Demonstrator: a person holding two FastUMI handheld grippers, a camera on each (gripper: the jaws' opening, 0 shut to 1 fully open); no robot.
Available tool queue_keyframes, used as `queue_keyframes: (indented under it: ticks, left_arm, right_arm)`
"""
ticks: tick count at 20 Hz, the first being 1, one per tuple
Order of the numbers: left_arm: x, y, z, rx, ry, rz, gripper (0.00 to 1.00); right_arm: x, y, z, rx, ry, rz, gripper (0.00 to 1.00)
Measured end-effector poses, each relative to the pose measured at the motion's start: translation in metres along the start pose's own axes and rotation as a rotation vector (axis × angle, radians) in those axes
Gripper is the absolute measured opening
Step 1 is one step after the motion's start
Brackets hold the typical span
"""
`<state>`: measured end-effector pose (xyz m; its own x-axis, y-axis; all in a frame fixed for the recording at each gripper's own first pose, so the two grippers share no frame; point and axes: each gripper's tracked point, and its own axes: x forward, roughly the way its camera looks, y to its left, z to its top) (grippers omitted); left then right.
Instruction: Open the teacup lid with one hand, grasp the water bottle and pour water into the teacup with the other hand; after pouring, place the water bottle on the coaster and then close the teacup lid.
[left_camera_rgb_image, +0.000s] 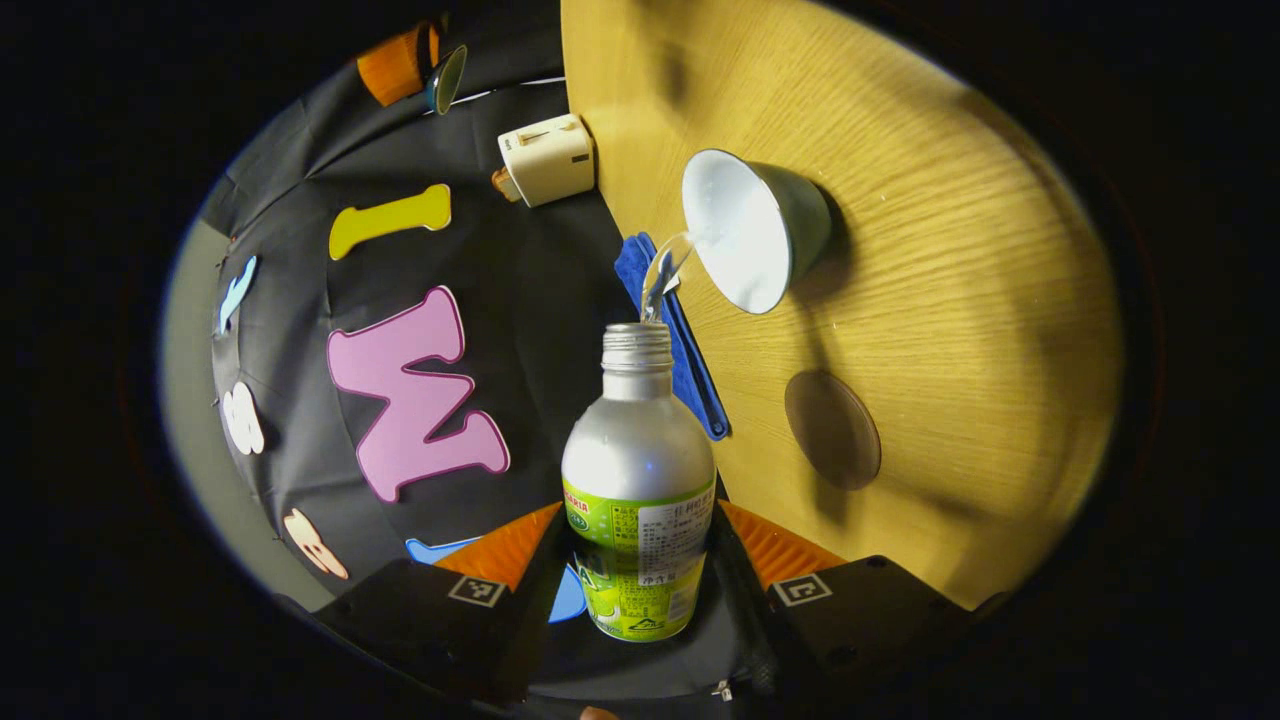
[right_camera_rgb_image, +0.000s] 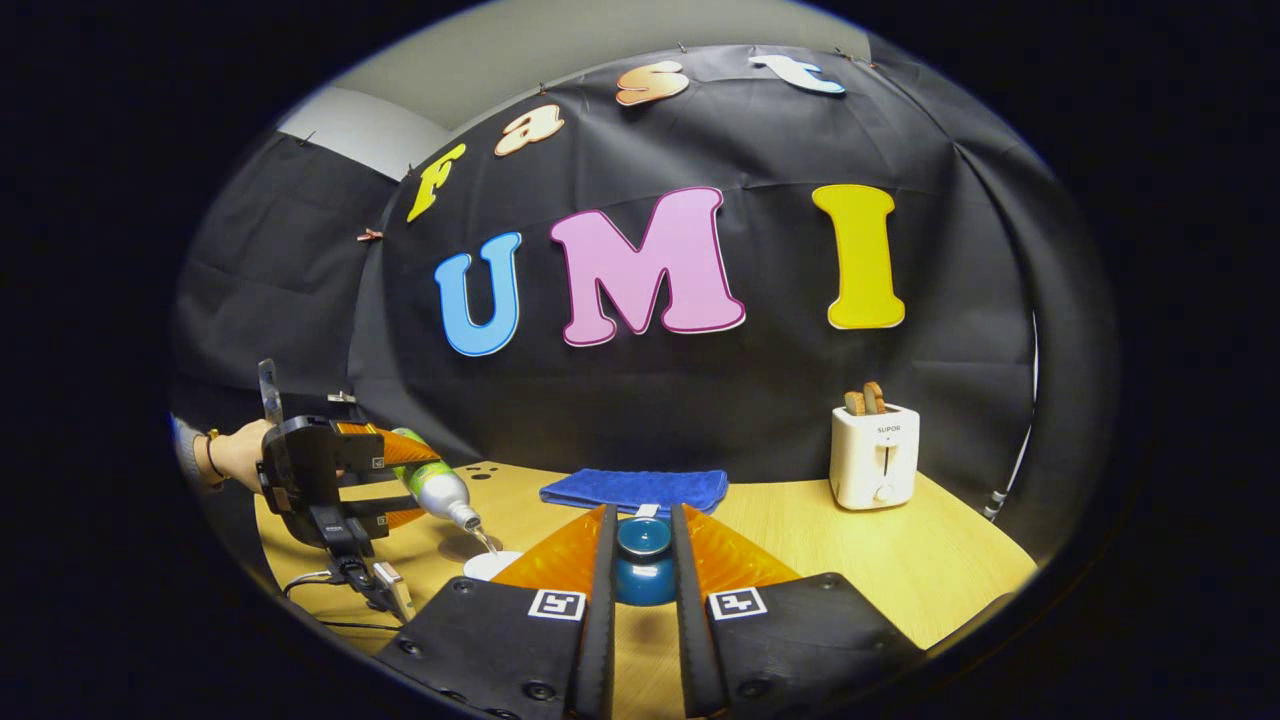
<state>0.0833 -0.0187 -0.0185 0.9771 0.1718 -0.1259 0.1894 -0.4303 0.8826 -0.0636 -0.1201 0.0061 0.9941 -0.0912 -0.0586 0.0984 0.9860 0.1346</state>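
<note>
The left hand-held gripper (left_camera_rgb_image: 640, 580) clamps the silver green-labelled water bottle (left_camera_rgb_image: 640, 480), tipped so water streams into the white-lined teacup (left_camera_rgb_image: 745, 230) mid-worktop (left_camera_rgb_image: 950, 300). The right hand-held gripper (right_camera_rgb_image: 643, 560) grips the blue teacup lid (right_camera_rgb_image: 643, 548) aloft, keeping the cup open; the brown round coaster (left_camera_rgb_image: 832, 430) waits beside the cup.

Left gripper view: rolled sideways, close behind the water bottle (left_camera_rgb_image: 640, 470), facing the teacup (left_camera_rgb_image: 755, 230) at 1 o'clock. Right gripper view: low, level over the table (right_camera_rgb_image: 900, 560), facing the wall. Shared: bottle, toaster (right_camera_rgb_image: 875, 455), blue cloth (right_camera_rgb_image: 635, 490).
</note>
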Motion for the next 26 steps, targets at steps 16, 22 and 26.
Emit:
queue_keyframes:
  ticks: [16, 22, 26]
  left_arm:
    - [0.004, 0.036, 0.005, 0.286, -0.044, 0.049, 0.82]
    - [0.001, 0.058, 0.016, 0.491, -0.062, 0.088, 0.82]
    - [0.006, 0.057, 0.023, 0.570, -0.060, 0.058, 0.82]
  right_arm:
    - [-0.002, 0.002, 0.002, 0.011, -0.005, 0.010, 0.25]
    - [-0.002, -0.002, 0.005, 0.022, -0.013, 0.007, 0.25]
    - [-0.003, -0.004, 0.006, 0.029, -0.018, 0.006, 0.25]
